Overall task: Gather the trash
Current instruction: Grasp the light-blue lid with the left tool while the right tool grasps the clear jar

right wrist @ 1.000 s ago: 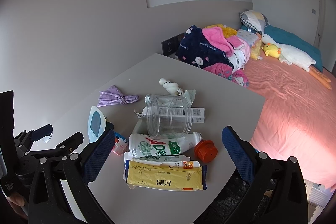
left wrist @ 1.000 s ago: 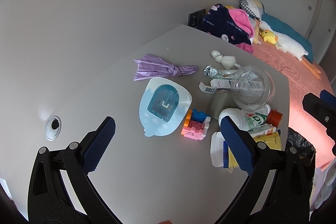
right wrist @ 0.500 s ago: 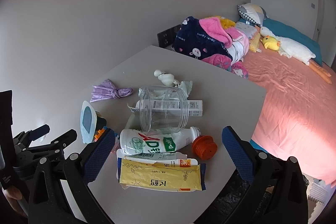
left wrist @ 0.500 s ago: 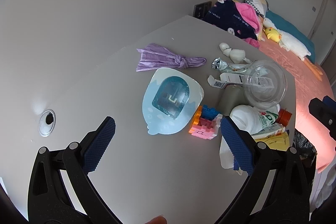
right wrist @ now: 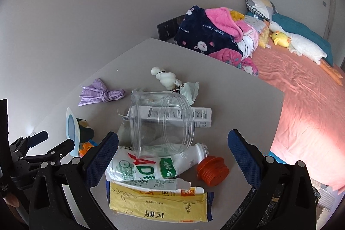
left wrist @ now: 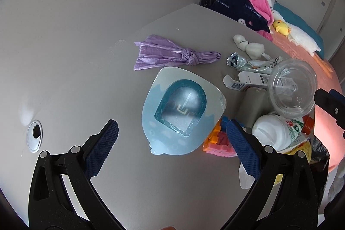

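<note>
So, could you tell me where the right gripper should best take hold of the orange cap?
Probably across its ribbed side wall, coming down from above. The orange cap lies flat on the table, clear of the bottle mouth beside it, so both sides look free. The right gripper, open wide, should span it easily; its ridges may help the pads hold.

Toy blocks (left wrist: 215, 139) lie half hidden under the blue blister card (left wrist: 181, 111) by the left claw's (left wrist: 172, 137) right finger; print on the yellow wrapper (right wrist: 158, 205) is unreadable.
</note>
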`<state>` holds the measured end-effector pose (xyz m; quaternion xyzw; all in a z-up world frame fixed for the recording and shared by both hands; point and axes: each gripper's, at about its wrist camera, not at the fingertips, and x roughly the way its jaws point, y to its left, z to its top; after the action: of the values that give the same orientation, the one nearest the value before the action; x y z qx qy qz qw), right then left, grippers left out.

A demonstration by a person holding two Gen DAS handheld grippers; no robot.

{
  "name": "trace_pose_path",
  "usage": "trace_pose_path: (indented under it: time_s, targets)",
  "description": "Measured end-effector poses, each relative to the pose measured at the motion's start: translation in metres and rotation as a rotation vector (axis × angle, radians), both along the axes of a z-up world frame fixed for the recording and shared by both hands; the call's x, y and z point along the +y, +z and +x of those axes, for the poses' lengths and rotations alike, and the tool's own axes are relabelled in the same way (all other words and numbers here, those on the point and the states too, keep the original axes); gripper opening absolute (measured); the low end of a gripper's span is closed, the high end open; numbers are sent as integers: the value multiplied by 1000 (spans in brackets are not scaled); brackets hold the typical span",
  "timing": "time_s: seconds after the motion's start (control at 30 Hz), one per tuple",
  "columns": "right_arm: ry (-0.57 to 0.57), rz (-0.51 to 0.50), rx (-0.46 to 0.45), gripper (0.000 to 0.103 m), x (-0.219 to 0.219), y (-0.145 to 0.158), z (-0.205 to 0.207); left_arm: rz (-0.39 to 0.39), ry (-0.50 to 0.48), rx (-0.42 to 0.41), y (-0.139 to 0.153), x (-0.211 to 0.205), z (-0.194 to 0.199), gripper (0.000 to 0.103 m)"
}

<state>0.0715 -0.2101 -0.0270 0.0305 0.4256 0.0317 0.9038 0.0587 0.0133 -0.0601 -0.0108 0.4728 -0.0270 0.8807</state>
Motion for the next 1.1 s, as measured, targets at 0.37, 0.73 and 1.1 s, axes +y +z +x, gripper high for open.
trace_pose_path:
  time_s: [0.37, 0.73, 1.1]
  targets:
    - [11, 4, 26, 101, -1, -17, 30, 0, -2, 42, -20, -2, 29, 97]
    - [19, 43, 75, 101, 3, -31, 45, -78, 2, 115, -40, 13, 41, 97]
    - [35, 72, 76, 68, 4, -30, 46, -119, 67, 42, -37, 31, 34, 82]
